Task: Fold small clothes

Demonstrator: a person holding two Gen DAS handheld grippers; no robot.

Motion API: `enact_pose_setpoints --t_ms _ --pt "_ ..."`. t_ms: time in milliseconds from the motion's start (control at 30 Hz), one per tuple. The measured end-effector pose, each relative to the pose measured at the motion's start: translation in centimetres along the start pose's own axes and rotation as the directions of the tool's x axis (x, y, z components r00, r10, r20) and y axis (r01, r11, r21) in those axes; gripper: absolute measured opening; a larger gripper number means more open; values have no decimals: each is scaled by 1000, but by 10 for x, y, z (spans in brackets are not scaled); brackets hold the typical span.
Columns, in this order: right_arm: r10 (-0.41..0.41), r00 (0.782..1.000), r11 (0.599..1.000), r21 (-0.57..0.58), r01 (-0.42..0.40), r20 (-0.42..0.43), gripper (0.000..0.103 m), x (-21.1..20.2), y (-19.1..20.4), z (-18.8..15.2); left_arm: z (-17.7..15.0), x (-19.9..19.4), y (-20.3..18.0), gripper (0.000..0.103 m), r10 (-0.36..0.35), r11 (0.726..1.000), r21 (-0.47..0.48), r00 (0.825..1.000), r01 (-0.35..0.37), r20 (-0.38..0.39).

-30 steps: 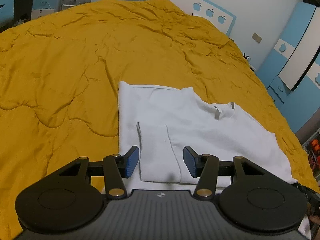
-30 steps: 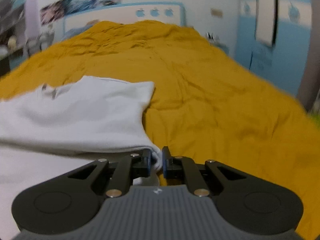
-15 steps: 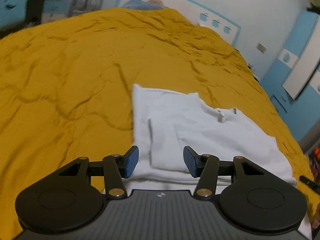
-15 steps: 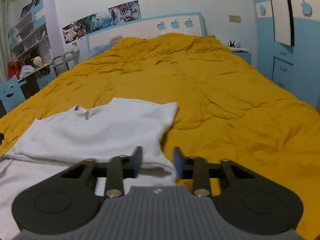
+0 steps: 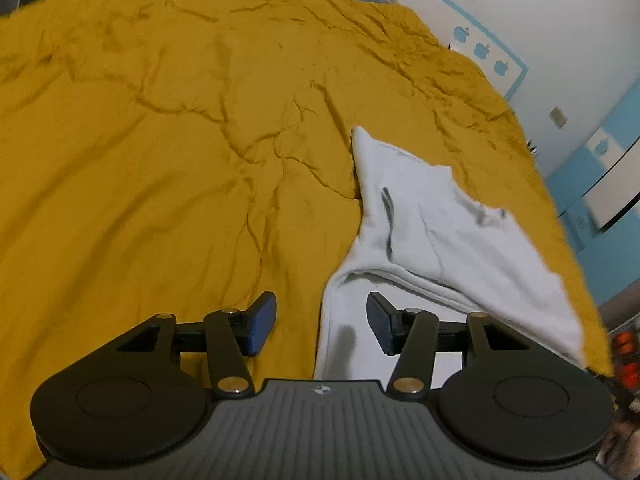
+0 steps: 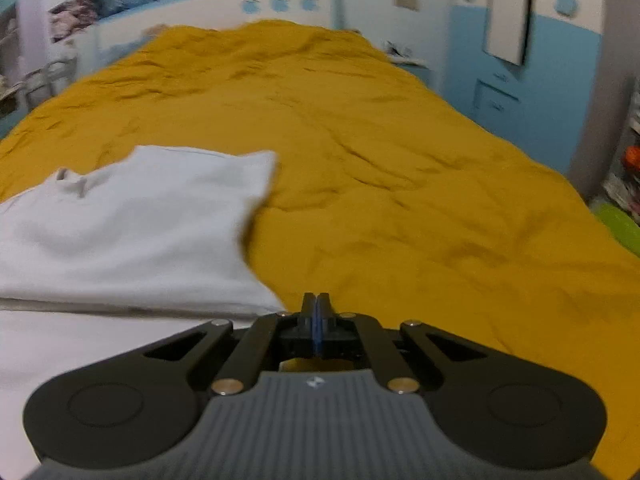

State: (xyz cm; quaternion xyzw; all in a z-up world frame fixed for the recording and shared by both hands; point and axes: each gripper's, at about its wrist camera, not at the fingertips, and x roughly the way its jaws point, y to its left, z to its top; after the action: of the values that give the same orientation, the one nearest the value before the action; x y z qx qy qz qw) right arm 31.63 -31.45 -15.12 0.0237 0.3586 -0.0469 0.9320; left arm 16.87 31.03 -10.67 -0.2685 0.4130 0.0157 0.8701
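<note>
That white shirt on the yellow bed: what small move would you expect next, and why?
Probably the left hand-held gripper eases forward and closes on the near left edge of the white shirt, which lies partly folded on the yellow quilt. Its jaws are open with that edge just between them, while the right hand-held gripper is shut and empty beside the shirt.

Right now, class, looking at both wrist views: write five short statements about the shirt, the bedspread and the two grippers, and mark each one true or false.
1. The white shirt lies on a yellow bedspread. True.
2. The left gripper is shut. False: its jaws stand apart, with the shirt's edge below the gap.
3. The right gripper is shut. True.
4. The right gripper holds the shirt. False: nothing shows between its jaws; the shirt lies beside it.
5. The shirt is bunched into a ball. False: it lies flat, partly folded.
</note>
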Motion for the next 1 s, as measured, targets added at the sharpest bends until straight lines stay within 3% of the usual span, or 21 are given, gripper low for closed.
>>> enact_pose_setpoints --t_ms 67,100,133,167,300,467,567,667,733,867,933,1000 --pt "36 999 997 67 -38 29 1 -18 -14 -2 -1 -11 6 61 -25 999 -21 1000 25 1" --pt "51 997 994 98 -56 50 7 -31 -21 -3 -3 -17 8 61 -32 999 -24 999 32 -2" --pt "62 996 991 115 -69 64 24 -42 -25 -5 -4 -21 10 61 -39 999 -22 999 39 -10" --pt "74 995 989 119 -82 70 31 -55 -30 -8 -6 -26 12 62 -52 999 -16 998 51 -24" --pt "146 987 987 54 -149 60 35 -104 -44 -21 -22 -43 20 63 -102 995 13 989 104 -105" --pt "258 964 966 19 -258 -57 48 -156 -54 -47 -58 -62 31 63 -118 992 25 979 124 -169" --pt "351 924 936 69 -344 -151 53 -175 -59 -66 -77 -74 44 63 -176 984 -14 963 177 -206" --pt "439 870 898 144 -416 -226 58 -186 -66 -85 -91 -85 62 64 -256 965 -106 943 238 -212" --pt "470 843 878 229 -419 -261 58 -188 -75 -96 -100 -87 72 64 -295 949 -175 931 261 -215" --pt "512 821 844 323 -428 -253 58 -199 -90 -114 -116 -81 85 64 -352 920 -264 904 288 -241" --pt "545 792 822 366 -437 -276 58 -201 -94 -122 -122 -74 89 64 -390 902 -301 884 310 -259" --pt "569 747 805 419 -420 -345 57 -193 -96 -131 -126 -65 90 65 -437 879 -331 857 342 -273"
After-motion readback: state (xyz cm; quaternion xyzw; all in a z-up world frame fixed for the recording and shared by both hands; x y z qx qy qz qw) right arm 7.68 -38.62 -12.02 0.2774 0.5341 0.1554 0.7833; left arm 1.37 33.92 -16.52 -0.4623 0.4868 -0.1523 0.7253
